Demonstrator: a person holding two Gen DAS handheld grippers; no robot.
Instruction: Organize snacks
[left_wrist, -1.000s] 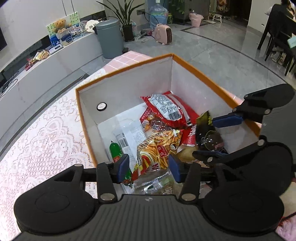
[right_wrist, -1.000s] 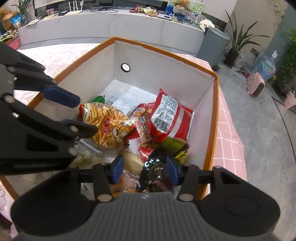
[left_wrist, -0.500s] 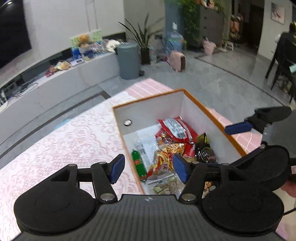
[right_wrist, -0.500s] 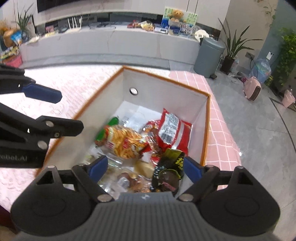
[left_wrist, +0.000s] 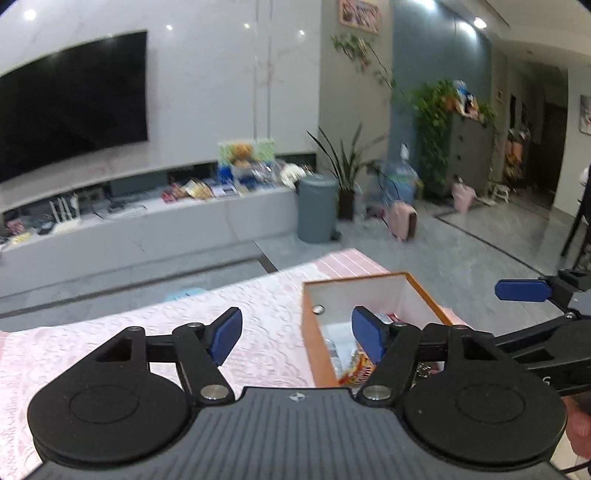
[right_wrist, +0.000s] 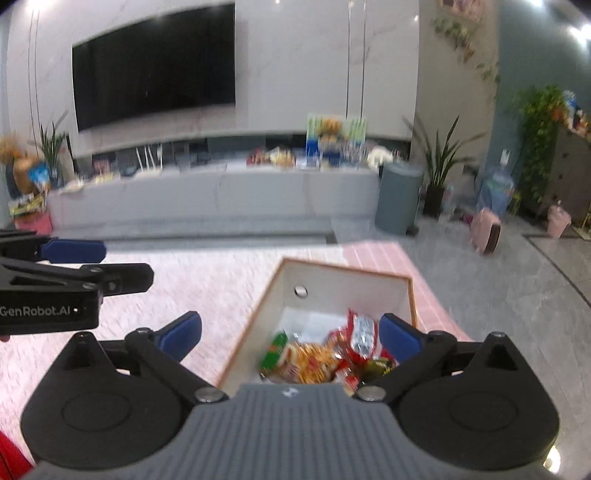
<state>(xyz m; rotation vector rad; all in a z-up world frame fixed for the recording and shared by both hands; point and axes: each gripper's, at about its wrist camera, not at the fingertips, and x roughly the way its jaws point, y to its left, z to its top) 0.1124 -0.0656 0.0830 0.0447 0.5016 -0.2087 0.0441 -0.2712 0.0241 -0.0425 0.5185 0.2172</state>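
Observation:
An orange-rimmed storage box with white inner walls stands on the pink tablecloth. It holds several snack packs: a red-and-white bag, an orange chip bag and a green pack. My left gripper is open and empty, raised above and behind the box. My right gripper is open and empty, raised above the box's near end. Each gripper shows at the edge of the other's view.
The table carries a pink lace cloth. Beyond it are a long low grey TV cabinet with clutter, a wall TV, a grey bin, potted plants and a pink heater on the grey floor.
Both grippers rose and pulled back from the box, which now looks smaller and lower. The right gripper opened wide, leaving the dark snack pack in the box. The left opened wider.

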